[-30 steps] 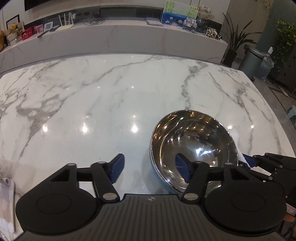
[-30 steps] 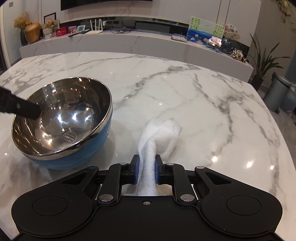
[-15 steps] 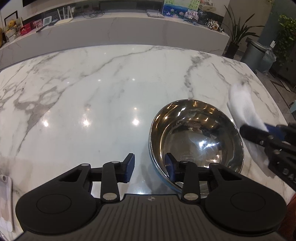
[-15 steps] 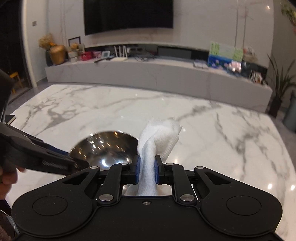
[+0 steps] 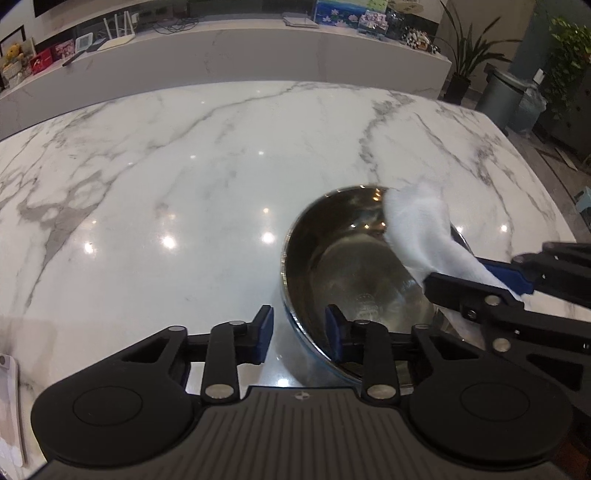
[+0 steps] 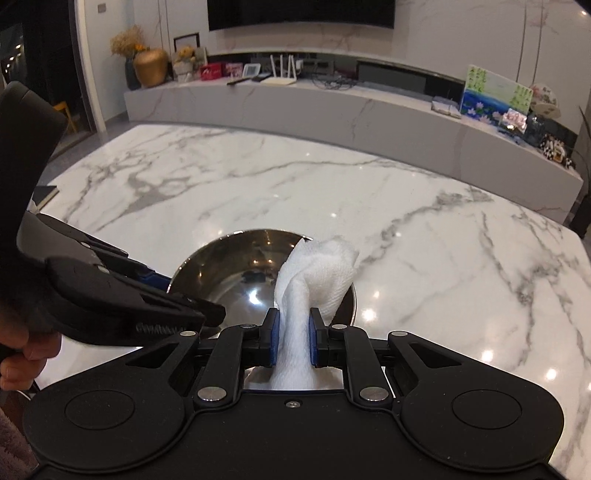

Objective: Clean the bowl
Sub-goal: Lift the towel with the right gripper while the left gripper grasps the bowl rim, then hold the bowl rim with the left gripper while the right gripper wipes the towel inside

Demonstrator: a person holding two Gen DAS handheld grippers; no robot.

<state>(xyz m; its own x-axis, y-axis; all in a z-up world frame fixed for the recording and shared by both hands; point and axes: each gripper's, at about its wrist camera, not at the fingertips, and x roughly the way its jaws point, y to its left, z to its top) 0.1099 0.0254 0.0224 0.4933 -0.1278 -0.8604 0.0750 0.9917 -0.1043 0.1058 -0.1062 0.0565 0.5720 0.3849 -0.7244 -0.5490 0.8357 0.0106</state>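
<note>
Glossy marble table, long marble sideboard, dark television

text: none legible | bowl base — round stamp, too blurred to read

Silver bowl, white cloth

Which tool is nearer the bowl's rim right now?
Left. The left tool straddles the steel bowl's near rim, jaws just closing. The right tool holds the white cloth above the bowl's opposite side.
</note>
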